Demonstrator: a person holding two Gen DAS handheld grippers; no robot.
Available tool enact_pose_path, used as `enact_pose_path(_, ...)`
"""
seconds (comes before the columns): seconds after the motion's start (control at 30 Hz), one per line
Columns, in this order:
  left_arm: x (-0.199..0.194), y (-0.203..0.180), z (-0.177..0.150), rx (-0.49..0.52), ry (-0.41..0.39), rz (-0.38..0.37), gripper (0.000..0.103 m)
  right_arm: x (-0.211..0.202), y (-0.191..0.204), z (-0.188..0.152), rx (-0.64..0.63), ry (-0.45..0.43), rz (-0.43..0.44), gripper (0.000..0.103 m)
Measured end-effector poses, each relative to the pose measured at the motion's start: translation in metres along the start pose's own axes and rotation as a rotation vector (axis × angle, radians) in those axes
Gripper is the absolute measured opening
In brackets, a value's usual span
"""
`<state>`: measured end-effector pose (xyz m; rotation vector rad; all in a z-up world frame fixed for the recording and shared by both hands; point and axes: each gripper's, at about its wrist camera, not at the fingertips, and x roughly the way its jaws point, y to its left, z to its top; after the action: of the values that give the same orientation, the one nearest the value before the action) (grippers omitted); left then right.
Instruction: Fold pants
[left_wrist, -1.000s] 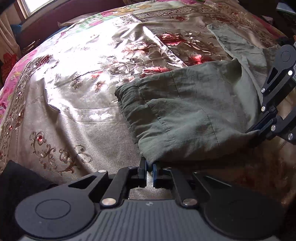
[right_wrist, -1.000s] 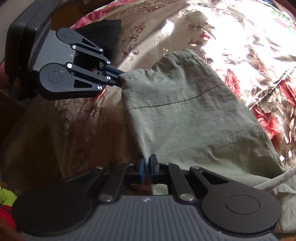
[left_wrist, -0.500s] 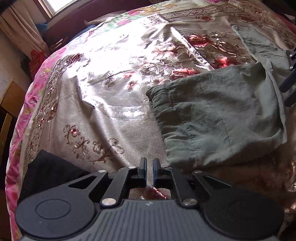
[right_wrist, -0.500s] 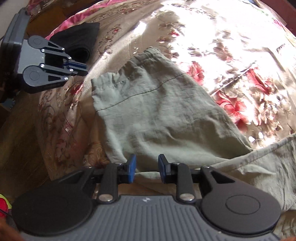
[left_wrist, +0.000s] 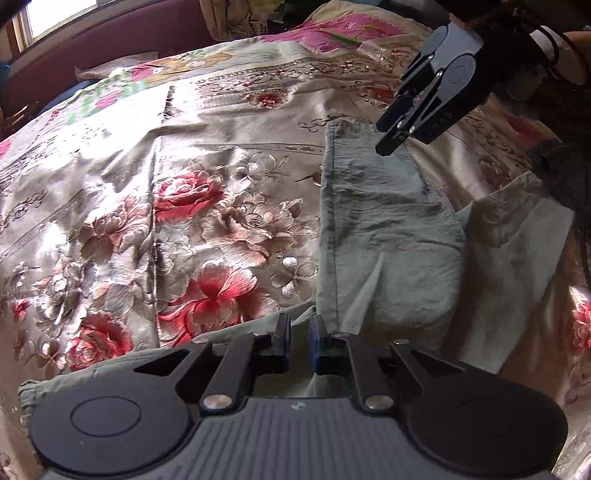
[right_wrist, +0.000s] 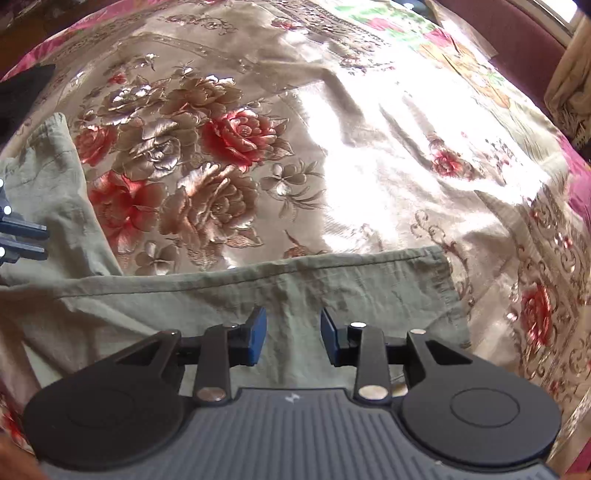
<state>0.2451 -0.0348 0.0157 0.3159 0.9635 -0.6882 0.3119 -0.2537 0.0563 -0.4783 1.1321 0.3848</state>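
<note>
A pair of olive-green pants (left_wrist: 388, 236) lies on a bed spread (left_wrist: 110, 155) of shiny beige satin patterned with red and bronze roses. Seen from the left wrist camera, the pants sit toward the right side of the bed: one leg runs away up the picture to a hemmed end near the far right corner, and a second layer of the same cloth lies beside it nearer the right edge. The left gripper (left_wrist: 299, 338) is low in this view, over the near part of the pants; its jaws are just parting, with a narrow gap between the blue pads (left_wrist: 283, 341), and no cloth is pinched between them. Further right and higher, the right gripper (left_wrist: 388, 146) points down at the far hem of the leg, with a person's hand (left_wrist: 569, 55) behind it at the top right corner. From the right wrist camera, the same leg stretches across the lower part of the view, its hemmed end (right_wrist: 439, 280) toward the right. The right gripper's jaws are opening, the pads (right_wrist: 257, 336) plainly apart above the cloth and not pressing on it. A dark garment (right_wrist: 22, 88) lies at the bed's far left edge.
</note>
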Motion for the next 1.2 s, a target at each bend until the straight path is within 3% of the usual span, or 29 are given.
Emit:
enact_pose_path(0.1,0.025,-0.011,0.01,0.012,-0.004,-0.061,0.028,0.028,-0.015,0.004,-0.3,0.044,-0.103,0.032)
enact_pose_path(0.2,0.04,-0.012,0.012,0.016,0.013,-0.113,0.028,0.053,-0.02,0.009,-0.593,0.059,-0.141,0.032)
enact_pose_path(0.37,0.052,-0.006,0.012,-0.034,0.019,-0.144,0.029,0.102,-0.024,0.022,-0.918,0.153,-0.069,0.032)
enact_pose_path(0.57,0.064,-0.009,0.016,-0.033,0.026,-0.183,0.029,0.133,-0.024,0.027,-1.174,0.264,0.037,0.031)
enact_pose_path(0.73,0.069,-0.011,0.016,-0.006,0.034,-0.184,0.029,0.139,-0.029,0.032,-1.134,0.344,0.087,0.02)
enact_pose_path(0.8,0.069,-0.011,0.016,-0.013,0.035,-0.177,0.029,0.141,-0.029,0.028,-1.12,0.369,0.074,0.007)
enact_pose_path(0.9,0.066,-0.012,0.017,-0.021,0.031,-0.166,0.029,0.136,-0.036,0.022,-0.995,0.362,0.026,0.005)
enact_pose_path(1.07,0.056,-0.022,0.019,0.028,0.008,-0.121,0.029,0.076,-0.056,-0.003,-0.752,0.274,-0.063,0.004)
enact_pose_path(1.2,0.045,-0.046,0.022,0.161,-0.042,-0.03,0.036,0.008,-0.066,-0.038,-0.553,0.197,-0.119,0.004)
